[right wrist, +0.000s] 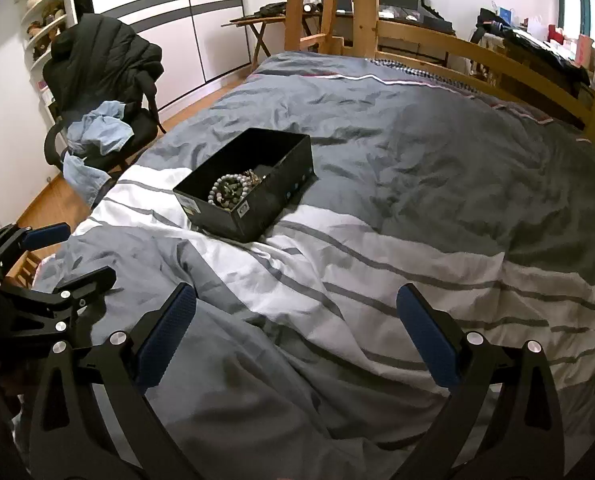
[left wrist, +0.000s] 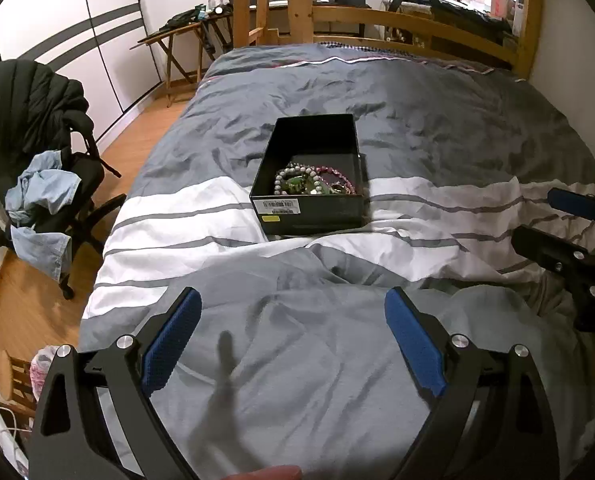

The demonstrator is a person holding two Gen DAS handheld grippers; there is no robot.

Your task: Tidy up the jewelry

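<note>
Left gripper (left wrist: pixel 293 322) & right gripper (right wrist: pixel 297 320) both wide open, empty, above striped grey-white duvet (right wrist: pixel 377 280); black rectangular cardboard box (left wrist: pixel 309 210) w/ beaded jewelry (left wrist: pixel 313 180) frame centre.

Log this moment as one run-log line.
left claw: open, empty | right claw: open, empty | black box: on duvet, holding bead bracelets

A rumpled grey-and-white striped duvet (left wrist: pixel 377 128) covers the wooden-framed bed (left wrist: pixel 413 20). Beside it, on the wooden floor (left wrist: pixel 25 304), a black office chair (left wrist: pixel 57 200) carries a black puffer jacket (left wrist: pixel 25 108) and pale blue clothes (left wrist: pixel 41 196).
</note>
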